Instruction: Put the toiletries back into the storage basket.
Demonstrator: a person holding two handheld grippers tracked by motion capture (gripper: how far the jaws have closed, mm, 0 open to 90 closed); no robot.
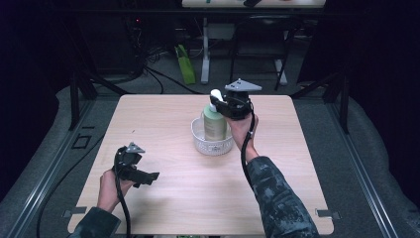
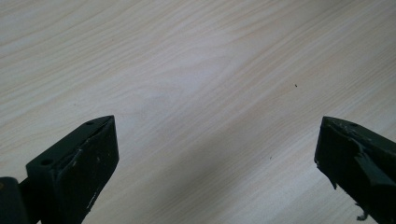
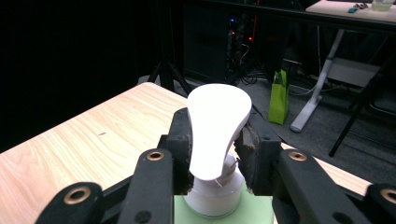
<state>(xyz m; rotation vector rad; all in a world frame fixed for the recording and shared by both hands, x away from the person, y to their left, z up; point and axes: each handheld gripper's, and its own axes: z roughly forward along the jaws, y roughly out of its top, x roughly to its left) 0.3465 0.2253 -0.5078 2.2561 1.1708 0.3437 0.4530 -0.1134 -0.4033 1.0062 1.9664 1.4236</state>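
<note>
The left gripper (image 1: 148, 177) hangs open over bare pale wooden table (image 1: 173, 198), well clear of the white mesh basket (image 1: 212, 143). In that basket stands the green pump bottle (image 1: 215, 124); the right gripper (image 3: 215, 154) is clamped on its white pump head (image 3: 217, 126). Beyond the basket, dark floor, cables and a lime-green bag (image 1: 185, 64).
</note>
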